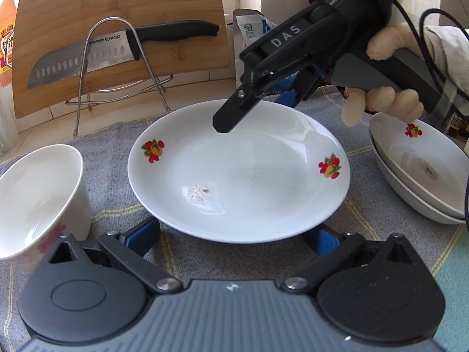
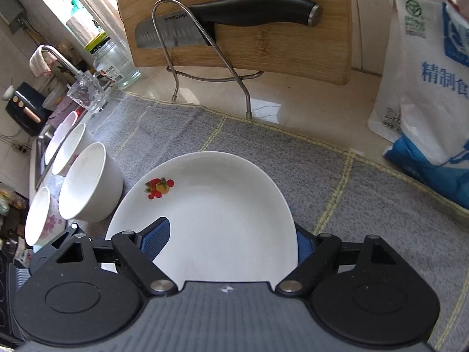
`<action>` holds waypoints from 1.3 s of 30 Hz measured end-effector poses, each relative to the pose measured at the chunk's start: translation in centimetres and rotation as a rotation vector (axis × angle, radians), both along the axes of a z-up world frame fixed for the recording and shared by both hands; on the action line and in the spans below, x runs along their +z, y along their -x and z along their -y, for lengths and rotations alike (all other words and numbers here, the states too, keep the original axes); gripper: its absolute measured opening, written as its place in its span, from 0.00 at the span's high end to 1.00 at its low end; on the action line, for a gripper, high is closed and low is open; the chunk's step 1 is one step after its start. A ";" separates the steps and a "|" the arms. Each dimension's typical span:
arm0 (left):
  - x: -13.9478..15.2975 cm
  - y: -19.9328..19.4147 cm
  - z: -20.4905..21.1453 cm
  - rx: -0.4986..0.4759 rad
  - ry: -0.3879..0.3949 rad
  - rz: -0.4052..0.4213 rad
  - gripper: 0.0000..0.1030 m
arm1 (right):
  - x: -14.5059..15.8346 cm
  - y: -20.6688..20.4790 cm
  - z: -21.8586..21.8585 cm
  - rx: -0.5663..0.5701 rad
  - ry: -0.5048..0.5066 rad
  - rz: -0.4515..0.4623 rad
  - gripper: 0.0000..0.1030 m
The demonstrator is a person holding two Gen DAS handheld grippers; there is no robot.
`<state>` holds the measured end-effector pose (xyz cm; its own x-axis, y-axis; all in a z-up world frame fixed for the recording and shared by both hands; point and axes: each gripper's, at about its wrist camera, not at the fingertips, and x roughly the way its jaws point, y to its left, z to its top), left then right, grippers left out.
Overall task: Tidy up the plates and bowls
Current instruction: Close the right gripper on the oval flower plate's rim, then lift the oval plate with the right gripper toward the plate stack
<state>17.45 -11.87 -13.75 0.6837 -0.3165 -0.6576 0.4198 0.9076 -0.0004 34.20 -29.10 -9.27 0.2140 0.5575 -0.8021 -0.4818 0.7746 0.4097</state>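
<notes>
A white plate with fruit prints (image 1: 239,173) lies on the grey cloth (image 1: 117,138). My left gripper (image 1: 234,239) is open, its blue pads at the plate's near rim on either side. My right gripper (image 1: 263,99) reaches over the plate's far rim; in the right wrist view the plate (image 2: 211,214) stands between its fingers (image 2: 155,237), one above and one below the rim, gripper (image 2: 231,240) shut on it. Two stacked plates (image 1: 419,173) sit at right. A white bowl (image 1: 38,196) stands at left; several white bowls (image 2: 88,182) line the cloth's edge.
A bamboo cutting board (image 1: 117,29) with a black-handled knife (image 1: 123,50) leans in a wire rack (image 1: 117,88) at the back. A white and blue bag (image 2: 425,88) stands at the back right. A sink with tap (image 2: 55,58) and jars lies beyond the bowls.
</notes>
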 end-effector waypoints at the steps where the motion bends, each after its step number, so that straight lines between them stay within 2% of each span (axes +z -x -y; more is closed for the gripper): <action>1: 0.0 0.0 0.0 0.000 0.001 0.001 0.00 | 0.0 -0.2 0.1 0.007 -0.006 -0.004 0.14; 22: 0.0 -0.2 0.1 -0.052 -0.002 0.006 0.01 | -0.4 -2.4 0.3 0.038 -0.085 -0.070 0.20; 39: 0.4 -0.2 -0.3 -0.086 -0.008 -0.042 0.02 | 0.3 -0.6 0.5 0.030 -0.090 -0.091 0.19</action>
